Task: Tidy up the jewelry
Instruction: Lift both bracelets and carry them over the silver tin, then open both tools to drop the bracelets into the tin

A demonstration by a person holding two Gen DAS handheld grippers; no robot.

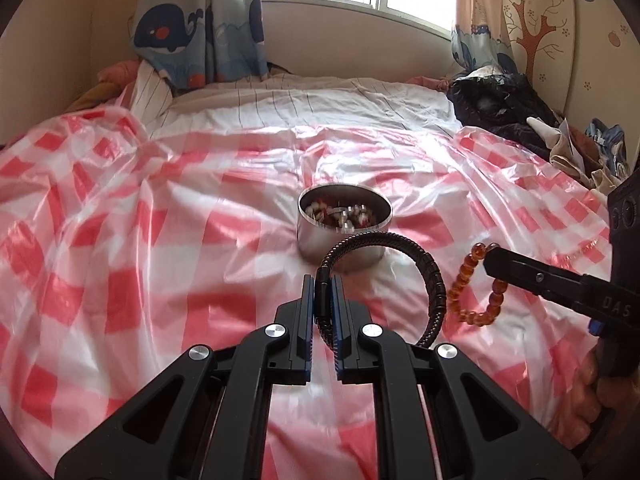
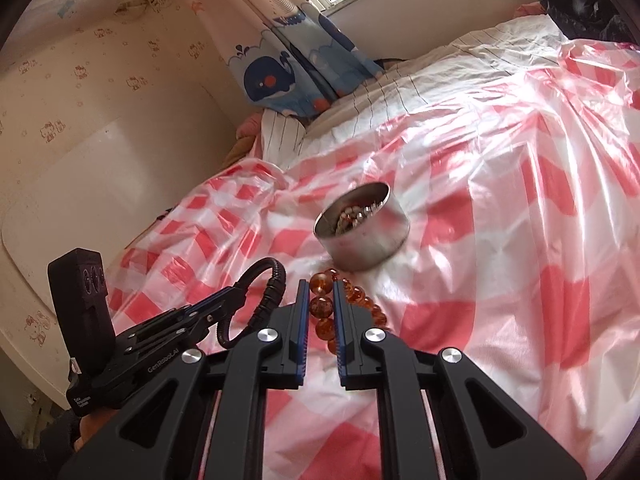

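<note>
My left gripper (image 1: 321, 280) is shut on the clasp end of a black braided bracelet (image 1: 424, 262), whose loop arcs up and to the right. Just beyond it stands a round metal tin (image 1: 312, 240) with several pieces of jewelry inside. My right gripper (image 2: 320, 283) is shut on an amber bead bracelet (image 2: 321, 306), which hangs above the sheet close to the tin (image 2: 368, 240). Each wrist view also shows the other side: the right gripper (image 1: 490, 258) with the amber bracelet (image 1: 460, 284), and the left gripper (image 2: 240, 294) with the black bracelet (image 2: 276, 276).
A crinkled pink-and-white checked plastic sheet (image 1: 160, 240) covers the bed. A black bag and a heap of clothes (image 1: 504, 108) lie at the far right. Whale-print curtains (image 1: 192, 28) hang at the head of the bed. A hand (image 1: 600, 380) holds the right gripper.
</note>
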